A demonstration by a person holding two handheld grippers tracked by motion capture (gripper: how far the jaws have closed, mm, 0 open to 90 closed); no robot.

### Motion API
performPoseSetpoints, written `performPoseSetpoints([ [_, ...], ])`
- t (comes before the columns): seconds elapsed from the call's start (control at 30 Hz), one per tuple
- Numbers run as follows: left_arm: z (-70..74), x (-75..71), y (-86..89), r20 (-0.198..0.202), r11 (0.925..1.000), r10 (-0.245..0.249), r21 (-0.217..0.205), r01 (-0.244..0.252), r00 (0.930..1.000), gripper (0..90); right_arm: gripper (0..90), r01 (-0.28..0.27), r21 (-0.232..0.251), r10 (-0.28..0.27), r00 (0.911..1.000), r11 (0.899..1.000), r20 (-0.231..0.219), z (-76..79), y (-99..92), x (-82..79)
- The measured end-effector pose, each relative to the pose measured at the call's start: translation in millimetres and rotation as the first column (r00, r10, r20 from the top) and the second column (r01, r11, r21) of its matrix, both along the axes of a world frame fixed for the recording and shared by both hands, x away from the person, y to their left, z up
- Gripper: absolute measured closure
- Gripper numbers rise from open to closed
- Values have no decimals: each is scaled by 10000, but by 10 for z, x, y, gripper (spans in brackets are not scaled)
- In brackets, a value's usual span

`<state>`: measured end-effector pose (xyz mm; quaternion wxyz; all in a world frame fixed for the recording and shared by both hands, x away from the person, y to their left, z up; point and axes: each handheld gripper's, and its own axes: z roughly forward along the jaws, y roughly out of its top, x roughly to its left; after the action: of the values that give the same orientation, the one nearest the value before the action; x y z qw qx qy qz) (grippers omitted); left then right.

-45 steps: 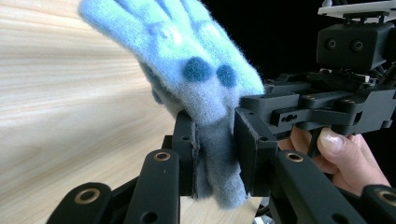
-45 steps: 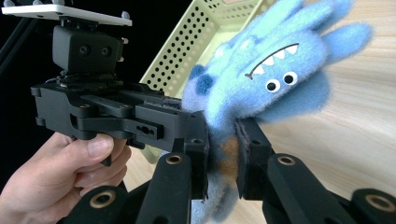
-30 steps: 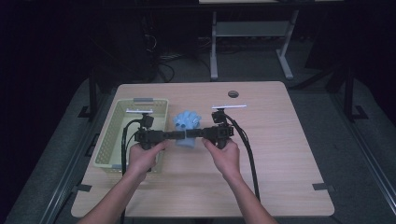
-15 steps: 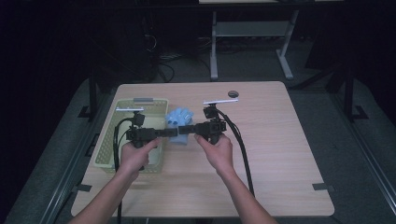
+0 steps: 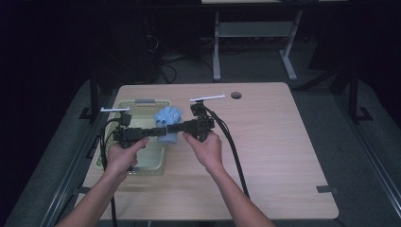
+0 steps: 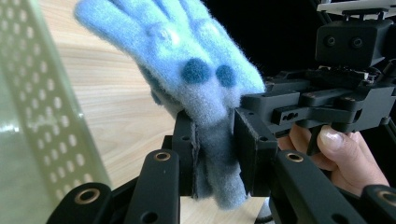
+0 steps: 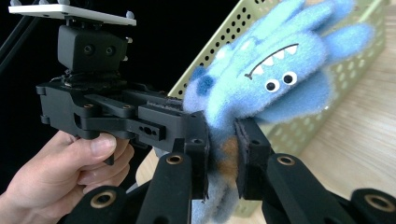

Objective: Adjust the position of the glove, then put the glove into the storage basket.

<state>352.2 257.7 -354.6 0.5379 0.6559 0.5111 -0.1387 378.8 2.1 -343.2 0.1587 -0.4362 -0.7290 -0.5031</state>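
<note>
A fuzzy blue plush monster (image 5: pixel 168 117) with white teeth and googly eyes hangs between my two grippers, just above the right rim of a pale green perforated basket (image 5: pixel 142 102). My left gripper (image 5: pixel 158 132) comes in from the left and is shut on the toy's lower end. My right gripper (image 5: pixel 173 128) comes in from the right, shut on the same toy. In the left gripper view the pads (image 6: pixel 254 144) squeeze the grey-blue bottom of the toy (image 6: pixel 187 51). In the right gripper view the toy (image 7: pixel 271 79) leans toward the basket (image 7: pixel 233 32) with its base pinched.
The basket sits at the left of a wooden table (image 5: pixel 274 142) with a cable hole (image 5: pixel 236 95) near its far edge. Black cables trail from both grippers toward the near edge. Dark floor and a desk frame (image 5: pixel 250 33) lie beyond.
Both hands have carried the toy leftward and slightly up, from beside the basket to over its right rim. Both grips look unchanged.
</note>
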Motion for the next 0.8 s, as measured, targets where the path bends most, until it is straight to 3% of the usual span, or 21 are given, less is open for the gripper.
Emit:
performPoseSetpoints([
  [0.8,-62,-61,547,-256,9975,706,104,-704,9972,703,772,-535,171,540,9981,9984,-311,-100,555,102],
])
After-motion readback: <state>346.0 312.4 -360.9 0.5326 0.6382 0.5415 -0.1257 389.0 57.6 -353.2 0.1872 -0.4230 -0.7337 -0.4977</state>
